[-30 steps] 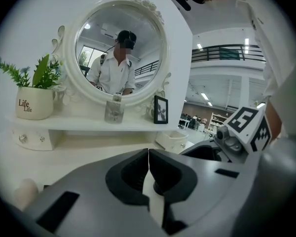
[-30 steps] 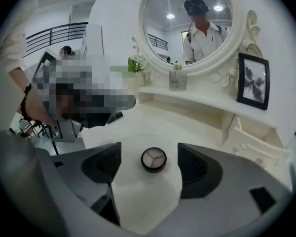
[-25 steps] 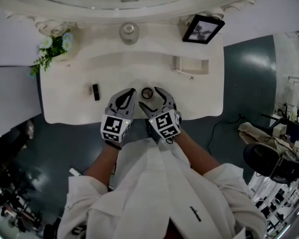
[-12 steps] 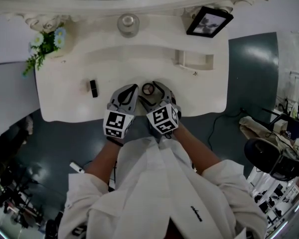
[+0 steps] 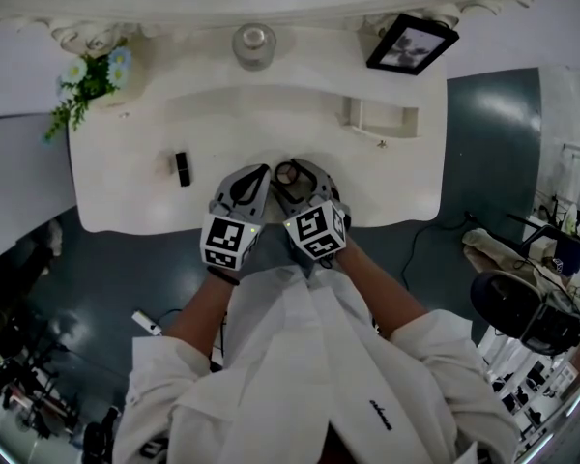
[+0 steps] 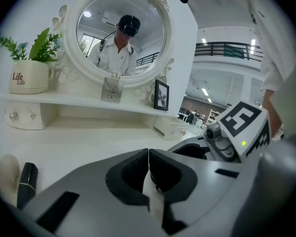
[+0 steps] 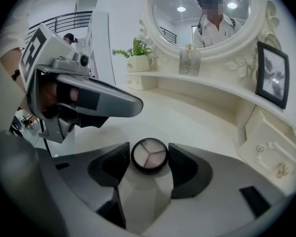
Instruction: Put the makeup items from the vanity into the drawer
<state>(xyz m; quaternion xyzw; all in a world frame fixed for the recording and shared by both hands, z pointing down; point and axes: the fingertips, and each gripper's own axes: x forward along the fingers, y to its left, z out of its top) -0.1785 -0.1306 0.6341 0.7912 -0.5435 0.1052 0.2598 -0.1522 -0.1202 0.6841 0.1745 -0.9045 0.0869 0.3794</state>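
Compact round, flat, face up, between closing right claw

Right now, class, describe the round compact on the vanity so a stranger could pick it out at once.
Start at the white vanity table, at the middle of its front edge. Between the closing jaws of the right gripper lies the round black-rimmed compact. It holds three pale wedge-shaped shades, unlike the slim black tube lying to its left.

1. Vanity top: smooth cream paint with a soft sheen
2. Round compact: glossy black plastic rim, matt powder pans
3. Bottle: clear glass
4. Lipstick: shiny black casing
5. Shirt: matt white cloth
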